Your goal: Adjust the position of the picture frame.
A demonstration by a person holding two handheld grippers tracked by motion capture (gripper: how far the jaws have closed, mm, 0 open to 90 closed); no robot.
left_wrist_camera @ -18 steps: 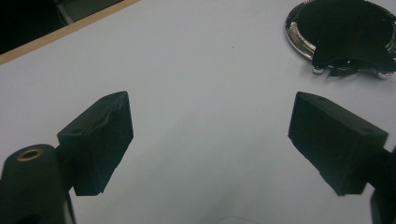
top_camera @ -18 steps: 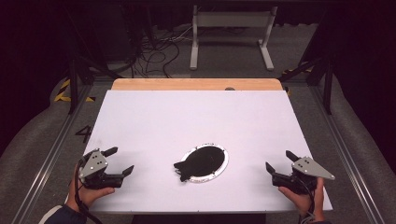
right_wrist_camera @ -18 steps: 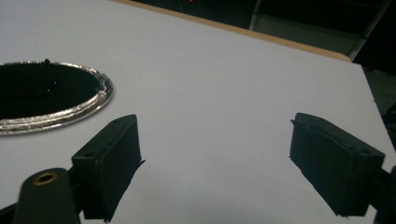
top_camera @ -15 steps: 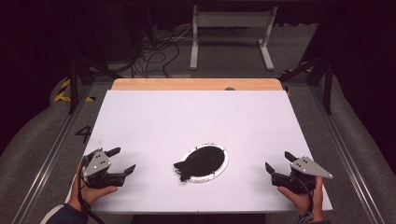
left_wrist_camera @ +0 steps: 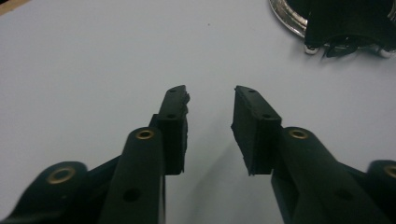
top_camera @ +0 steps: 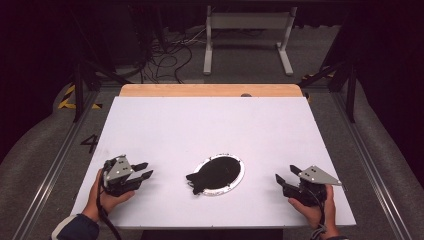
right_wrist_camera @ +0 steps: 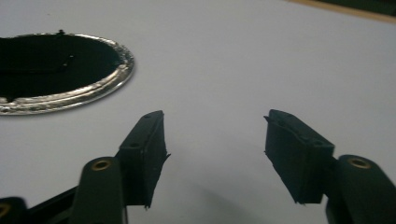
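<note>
I hold my left gripper (top_camera: 142,175) and right gripper (top_camera: 282,176) low over the white table (top_camera: 210,125), jaws spread on nothing, flanking the silver-rimmed plate (top_camera: 235,182) bearing a black object (top_camera: 212,172).

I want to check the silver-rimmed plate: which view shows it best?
The high view: the whole plate lies there, a black thing across it. The right gripper view cuts it at the left edge; the left gripper view catches a corner.

A white desk (top_camera: 210,130) with a bare wooden strip (top_camera: 210,90) along its far edge carries one thing near its front middle: a round silver-rimmed plate (top_camera: 239,179). A black object (top_camera: 212,175) lies on the plate and overhangs its left rim.
</note>
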